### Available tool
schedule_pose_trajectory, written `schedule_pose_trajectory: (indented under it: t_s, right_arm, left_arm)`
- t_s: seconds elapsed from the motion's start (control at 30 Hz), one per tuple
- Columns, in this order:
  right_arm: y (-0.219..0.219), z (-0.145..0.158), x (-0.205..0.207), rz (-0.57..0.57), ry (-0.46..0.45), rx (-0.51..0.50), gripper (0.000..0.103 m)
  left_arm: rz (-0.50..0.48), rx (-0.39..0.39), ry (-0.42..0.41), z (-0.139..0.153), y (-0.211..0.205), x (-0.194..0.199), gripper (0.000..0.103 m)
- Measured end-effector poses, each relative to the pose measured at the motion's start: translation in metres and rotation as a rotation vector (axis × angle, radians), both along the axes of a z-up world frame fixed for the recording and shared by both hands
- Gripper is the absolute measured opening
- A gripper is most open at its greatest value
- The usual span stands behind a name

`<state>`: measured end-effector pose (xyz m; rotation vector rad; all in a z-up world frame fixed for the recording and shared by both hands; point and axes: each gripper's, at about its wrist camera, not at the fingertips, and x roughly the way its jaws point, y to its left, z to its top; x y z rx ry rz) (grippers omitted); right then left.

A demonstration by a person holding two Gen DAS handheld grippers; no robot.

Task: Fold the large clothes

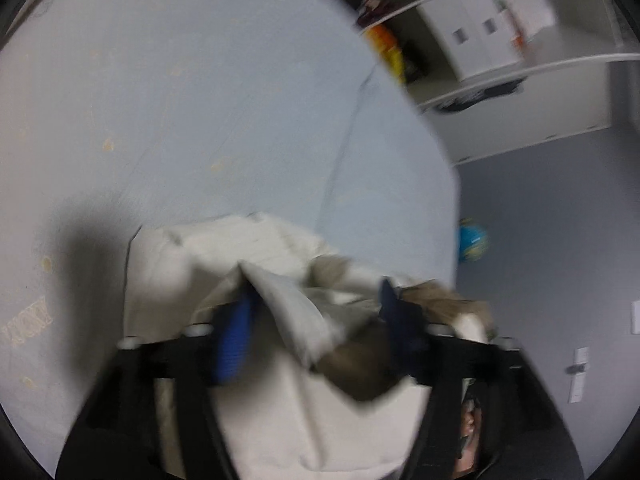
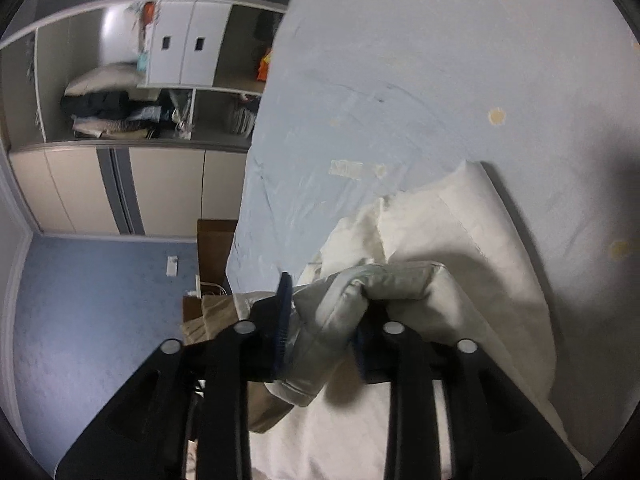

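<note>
My left gripper [image 1: 316, 320] stood wide, its pads off the cream garment [image 1: 248, 264] bunched between them. My right gripper [image 2: 320, 324] had a thick fold between its pads; whether it still pinched, I could not tell. The garment lay on a pale blue bedsheet [image 2: 400, 60], near the edge. Beyond were an open wardrobe [image 2: 132, 92], blue-grey floor [image 2: 88, 320] and a globe [image 1: 473, 243]

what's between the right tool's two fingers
A bunched fold of the cream garment sits between the right tool's blue-padded fingers, over the bed. The right wrist view shows it.
</note>
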<state>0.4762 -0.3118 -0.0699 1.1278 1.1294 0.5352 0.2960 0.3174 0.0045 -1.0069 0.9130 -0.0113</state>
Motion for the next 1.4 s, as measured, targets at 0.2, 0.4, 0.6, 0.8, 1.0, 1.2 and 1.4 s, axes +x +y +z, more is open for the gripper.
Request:
schedule_pose_trajectory:
  t_s: [0.2,0.4,0.6,0.8,1.0,1.2,1.4]
  right_arm:
    - [-0.010,0.043,-0.010,-0.029,-0.064,-0.026,0.066]
    - [0.000,0.091,-0.024,-0.070,-0.205,-0.049,0.069]
    - [0.087,0.129,-0.062,0.194,-0.401,-0.363,0.069]
    - [0.168,0.121,-0.106,0.359,-0.576,-0.712,0.069]
    - [0.197,0.086,-0.108,0.385,-0.616,-0.878,0.075]
    - [0.202,0.051,-0.093,0.415,-0.581,-0.922,0.089]
    - [0.211,0.031,-0.078,0.426,-0.546,-0.947,0.093]
  left_arm:
    - [-0.001,0.090,-0.123,0.060,0.001,-0.031,0.088]
    - [-0.109,0.283,-0.175,0.094,-0.068,-0.039,0.086]
    - [-0.275,0.520,-0.170,0.078,-0.173,-0.022,0.065]
    - [-0.301,0.677,-0.115,0.044,-0.224,-0.001,0.068]
    - [-0.277,0.760,-0.070,0.007,-0.232,0.010,0.091]
    - [-0.314,0.727,-0.027,-0.028,-0.222,0.020,0.097]
    - [-0.352,0.757,-0.008,-0.047,-0.225,0.024,0.097]
